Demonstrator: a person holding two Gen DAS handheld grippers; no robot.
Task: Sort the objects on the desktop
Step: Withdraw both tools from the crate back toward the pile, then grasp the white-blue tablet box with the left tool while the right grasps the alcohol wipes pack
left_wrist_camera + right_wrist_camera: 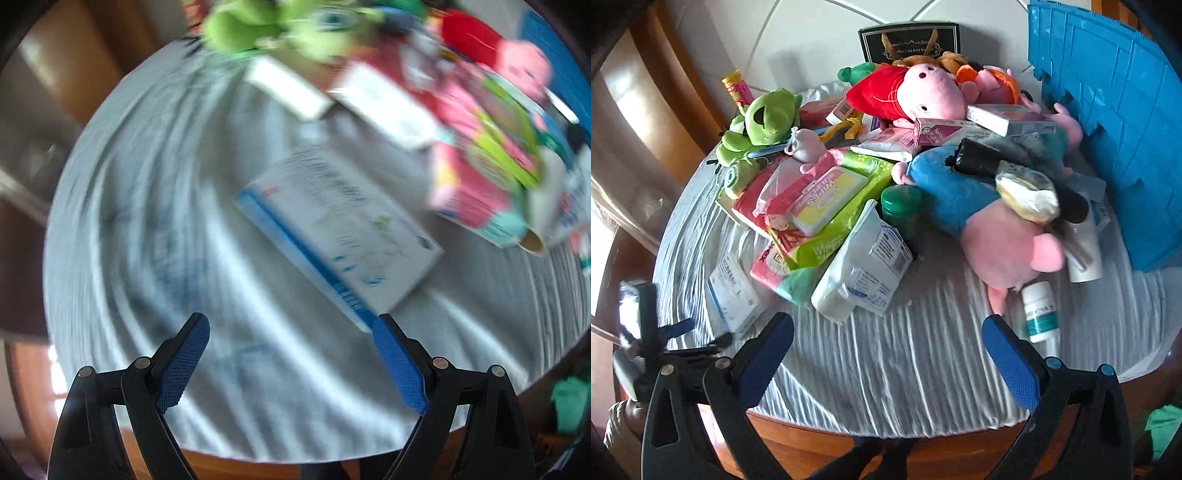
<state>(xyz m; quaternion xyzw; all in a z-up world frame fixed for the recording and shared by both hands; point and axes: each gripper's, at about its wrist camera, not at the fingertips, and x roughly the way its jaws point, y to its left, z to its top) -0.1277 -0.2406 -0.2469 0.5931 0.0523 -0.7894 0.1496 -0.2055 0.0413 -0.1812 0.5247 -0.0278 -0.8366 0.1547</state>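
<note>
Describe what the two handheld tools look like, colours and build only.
The left tool and the right tool match: black plastic linkage arms with triangular cut-outs and round metal pivot pins, each ending in two fingers faced with blue, finely textured pads. No cables, markings or sleeves are visible.

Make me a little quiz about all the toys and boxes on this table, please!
1. True or false: the right gripper is holding the small white bottle.
2. Which thing lies on top of the blue and pink pig toy? A) the black tube B) the green frog toy C) the blue crate
3. Fill in: in the left wrist view, the white and blue box lies flat on the ____ tablecloth.

Key: 1. False, both grippers are open and empty; the left gripper hovers near the box. 2. A. 3. White.
</note>
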